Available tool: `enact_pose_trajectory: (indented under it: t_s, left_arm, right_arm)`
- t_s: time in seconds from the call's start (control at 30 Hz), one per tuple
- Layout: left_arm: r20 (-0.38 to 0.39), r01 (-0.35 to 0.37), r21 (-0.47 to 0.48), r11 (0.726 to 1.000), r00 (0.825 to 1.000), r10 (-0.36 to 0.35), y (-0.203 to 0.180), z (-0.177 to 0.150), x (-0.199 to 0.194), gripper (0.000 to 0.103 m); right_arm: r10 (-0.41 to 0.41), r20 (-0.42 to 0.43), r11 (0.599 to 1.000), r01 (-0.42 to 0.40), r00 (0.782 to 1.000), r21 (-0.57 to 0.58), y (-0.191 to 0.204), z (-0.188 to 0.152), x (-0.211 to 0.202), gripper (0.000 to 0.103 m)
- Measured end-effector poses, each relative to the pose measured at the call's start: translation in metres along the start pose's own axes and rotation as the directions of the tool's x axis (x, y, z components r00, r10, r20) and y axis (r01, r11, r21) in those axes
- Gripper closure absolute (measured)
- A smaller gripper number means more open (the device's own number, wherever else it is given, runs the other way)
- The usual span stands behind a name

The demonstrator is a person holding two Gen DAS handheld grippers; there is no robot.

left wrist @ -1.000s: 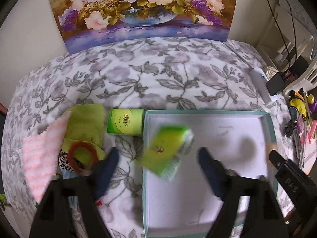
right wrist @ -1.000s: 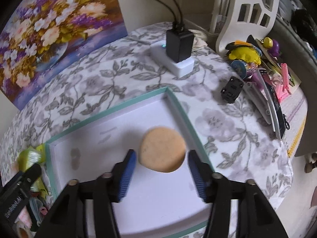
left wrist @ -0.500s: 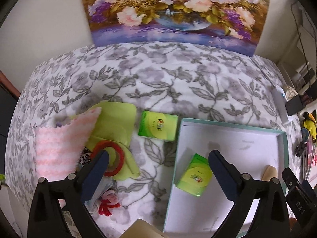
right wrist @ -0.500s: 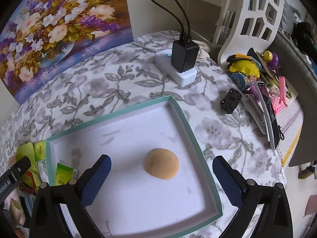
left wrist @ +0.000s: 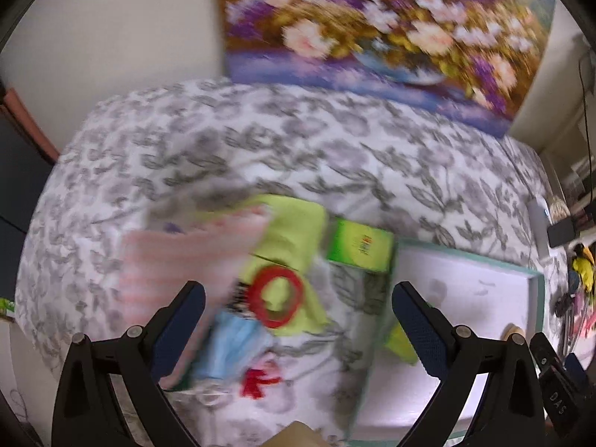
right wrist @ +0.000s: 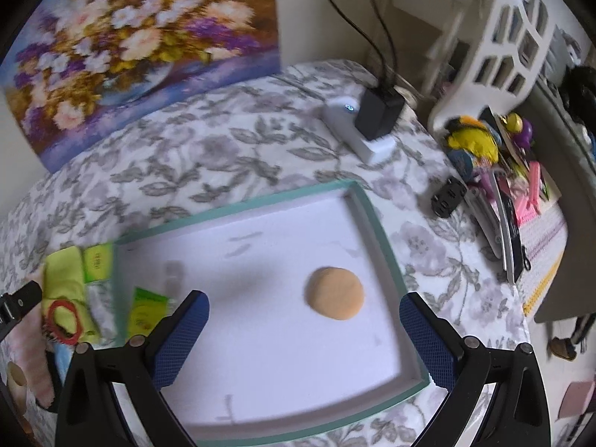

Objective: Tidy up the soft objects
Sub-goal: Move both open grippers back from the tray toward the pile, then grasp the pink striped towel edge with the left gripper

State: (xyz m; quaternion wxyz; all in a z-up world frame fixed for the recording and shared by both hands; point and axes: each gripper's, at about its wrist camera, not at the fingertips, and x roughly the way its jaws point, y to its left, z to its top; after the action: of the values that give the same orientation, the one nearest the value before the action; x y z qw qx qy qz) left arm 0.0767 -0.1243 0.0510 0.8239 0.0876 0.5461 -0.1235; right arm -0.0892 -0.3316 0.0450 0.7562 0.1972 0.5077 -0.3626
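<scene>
My left gripper (left wrist: 298, 298) is open and empty above a blurred pile: a pink cloth (left wrist: 186, 257), a green cloth (left wrist: 294, 231) with a red ring (left wrist: 275, 296) on it, and a blue mask (left wrist: 238, 342). One green tissue pack (left wrist: 359, 246) lies just outside the white tray (left wrist: 465, 257). In the right wrist view, a second green pack (right wrist: 145, 309) lies at the left end of the tray (right wrist: 383, 246). A round orange puff (right wrist: 335, 292) rests toward its right end. My right gripper (right wrist: 303, 301) hangs open above the tray floor, holding nothing.
A flower painting (right wrist: 141, 44) leans on the wall behind the floral-covered table. A white power strip with a black adapter (right wrist: 372, 126) sits at the back right. Toys, pens and a black clip (right wrist: 449, 199) crowd the right edge beside a white chair (right wrist: 484, 56).
Both grippers opened wide and let go: the green pack and the orange puff now lie in the tray. The left gripper swung left over the cloth pile; the right one rose slightly.
</scene>
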Motion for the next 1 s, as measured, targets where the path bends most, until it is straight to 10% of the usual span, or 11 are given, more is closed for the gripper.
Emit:
enact_pose_trajectory:
  t_s: [0.4, 1.0]
  left_arm:
    - [0.072, -0.027, -0.149, 0.988, 0.997, 0.038, 0.117, -0.014, -0.036, 0.003]
    - [0.027, -0.072, -0.441, 0.895, 0.995, 0.093, 0.269, -0.04, -0.015, 0.003]
  right_arm:
    - [0.103, 0.056, 0.979, -0.091, 0.993, -0.184, 0.109, -0.015, -0.045, 0.0]
    - [0.275, -0.074, 0.91, -0.285, 0.958, -0.3, 0.235, -0.063, -0.03, 0.0]
